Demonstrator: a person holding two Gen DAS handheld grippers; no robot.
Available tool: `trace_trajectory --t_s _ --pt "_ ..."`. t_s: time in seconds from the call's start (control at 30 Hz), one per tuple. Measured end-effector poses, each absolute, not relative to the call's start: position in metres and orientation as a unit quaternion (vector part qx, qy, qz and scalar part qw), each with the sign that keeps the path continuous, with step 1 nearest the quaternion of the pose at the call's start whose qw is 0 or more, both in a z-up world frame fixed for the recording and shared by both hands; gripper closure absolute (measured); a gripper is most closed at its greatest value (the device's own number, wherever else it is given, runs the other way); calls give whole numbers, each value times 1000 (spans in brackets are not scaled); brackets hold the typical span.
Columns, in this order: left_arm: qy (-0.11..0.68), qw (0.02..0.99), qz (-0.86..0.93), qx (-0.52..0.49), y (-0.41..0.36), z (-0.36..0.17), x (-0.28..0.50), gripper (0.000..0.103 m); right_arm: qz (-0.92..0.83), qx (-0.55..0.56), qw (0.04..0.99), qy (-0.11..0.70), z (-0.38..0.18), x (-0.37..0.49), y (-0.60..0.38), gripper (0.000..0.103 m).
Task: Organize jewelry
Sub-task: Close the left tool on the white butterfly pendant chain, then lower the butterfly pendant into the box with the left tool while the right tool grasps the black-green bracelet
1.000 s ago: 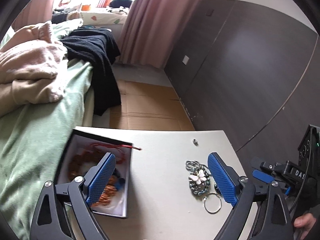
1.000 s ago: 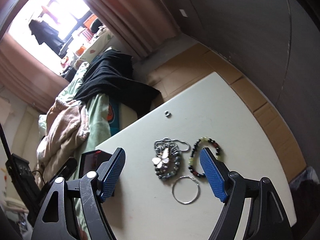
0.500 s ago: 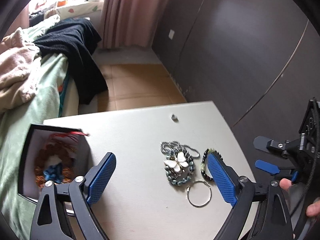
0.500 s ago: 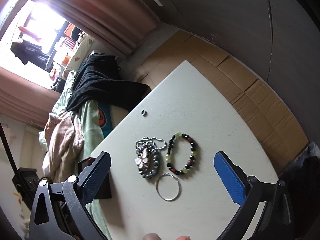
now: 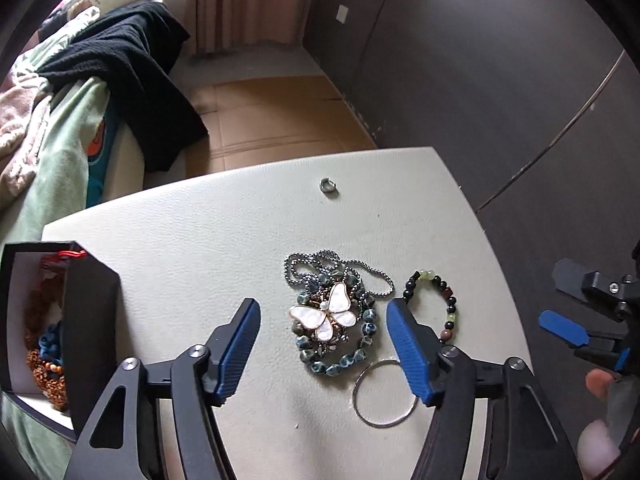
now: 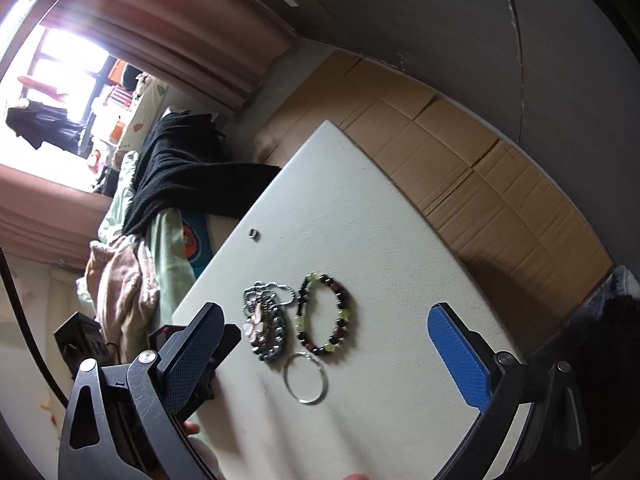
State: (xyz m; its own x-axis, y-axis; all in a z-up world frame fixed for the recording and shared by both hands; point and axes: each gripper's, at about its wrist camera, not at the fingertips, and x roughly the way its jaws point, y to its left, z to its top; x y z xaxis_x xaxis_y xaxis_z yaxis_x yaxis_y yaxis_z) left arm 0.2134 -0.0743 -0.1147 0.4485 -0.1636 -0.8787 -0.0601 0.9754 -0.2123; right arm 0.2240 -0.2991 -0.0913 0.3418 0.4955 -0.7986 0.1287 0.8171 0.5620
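Note:
A butterfly pendant necklace with blue-grey beads [image 5: 329, 317] lies on the white table [image 5: 224, 232]. My left gripper [image 5: 323, 338] is open and straddles it, low over the table. A black, red and green bead bracelet [image 5: 436, 304] lies just right of it, and a silver hoop [image 5: 382, 394] in front. A small silver ring [image 5: 329, 185] sits farther back. My right gripper [image 6: 332, 354] is open wide above the same pieces: necklace [image 6: 266, 326], bracelet [image 6: 324, 314], hoop [image 6: 306, 378]. It also shows at the right edge of the left wrist view [image 5: 576, 320].
A black jewelry box [image 5: 52, 332] with a white lining holds orange and blue beads at the table's left edge. A bed with green sheet and black cloth [image 5: 132, 80] lies left of the table. Cardboard covers the floor [image 5: 276, 116] behind. A dark wall is at right.
My left gripper has moved right from over the box to the necklace, and its fingers now straddle the pendant. My right gripper has opened wider and pulled back to the right.

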Motion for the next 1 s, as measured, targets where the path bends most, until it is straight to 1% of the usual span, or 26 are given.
trace_trajectory --t_s 0.1,0.33,0.37,0.4,0.43,0.53,0.67,0.73,0.8,0.93,0.97,1.0 --pt "541 834 -22 -103 -78 -122 222 45 118 288 768 560 -94 226 -303 0" --pt "561 824 -9 -87 -84 -134 230 48 123 298 765 557 -95 229 -309 0" --pt "562 823 -10 -84 -86 -135 231 50 123 298 765 557 -94 229 -309 0" --pt "564 822 -12 -80 -88 -137 231 56 125 298 765 557 -94 230 -309 0" --pt "565 821 -13 -78 -88 -138 231 59 126 298 764 558 -94 230 -307 0" --pt "564 822 -15 -70 -90 -138 231 59 128 294 764 560 -95 231 -305 0" --pt "550 830 -24 -86 -82 -125 222 59 130 286 764 563 -96 231 -300 0" --pt "542 835 -25 -95 -77 -118 218 59 133 278 765 565 -96 232 -296 3" --pt "531 841 -26 -105 -70 -110 212 59 133 271 766 568 -97 233 -292 13" --pt "510 851 -24 -122 -56 -99 201 59 130 253 758 587 -110 236 -280 27" --pt "505 853 -23 -133 -50 -98 198 59 131 248 756 591 -113 236 -278 33" --pt "500 854 -24 -141 -46 -97 195 59 131 243 755 594 -116 237 -275 37"
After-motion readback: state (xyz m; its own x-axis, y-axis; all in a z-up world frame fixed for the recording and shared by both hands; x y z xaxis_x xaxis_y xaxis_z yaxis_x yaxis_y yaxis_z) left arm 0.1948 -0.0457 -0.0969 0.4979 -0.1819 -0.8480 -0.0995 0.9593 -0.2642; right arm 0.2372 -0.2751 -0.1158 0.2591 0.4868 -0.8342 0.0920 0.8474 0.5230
